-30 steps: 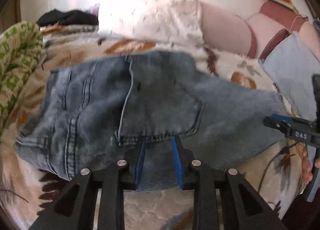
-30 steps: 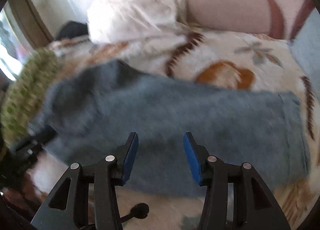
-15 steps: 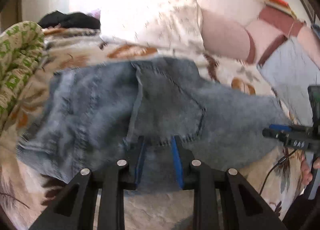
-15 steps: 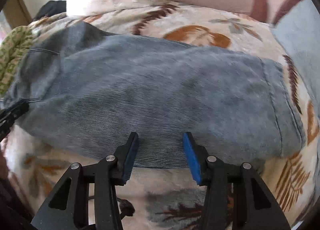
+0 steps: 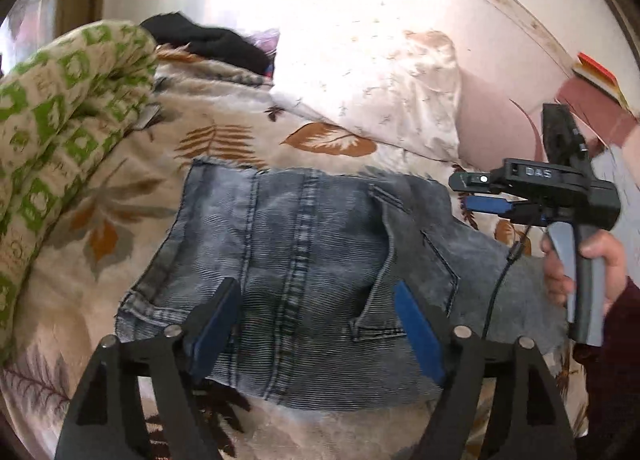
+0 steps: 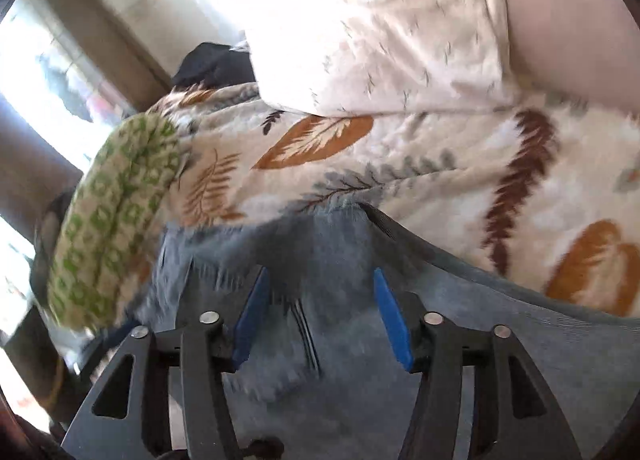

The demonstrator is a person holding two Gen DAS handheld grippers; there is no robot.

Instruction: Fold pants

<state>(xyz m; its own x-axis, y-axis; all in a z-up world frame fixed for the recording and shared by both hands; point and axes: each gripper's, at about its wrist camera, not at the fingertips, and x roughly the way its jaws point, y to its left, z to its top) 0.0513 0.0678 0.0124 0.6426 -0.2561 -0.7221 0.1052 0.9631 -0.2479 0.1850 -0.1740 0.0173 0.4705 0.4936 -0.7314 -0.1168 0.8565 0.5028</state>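
Hovering both grippers over the jeans (image 5: 320, 268), I have nothing in either one. My left gripper (image 5: 316, 324) is spreading its jaws, blue pads clear of the denim that lies below them; my right gripper (image 6: 320, 320) is widening too, though its view is smeared, so I judge rather than see that its pads are free. The jeans lie folded on the leaf-print blanket (image 5: 224, 140), near the green patterned bedding (image 5: 60, 132). My worry: pinching only the top layer next, which would peel the fold apart, or catching the plush blanket along with the denim.
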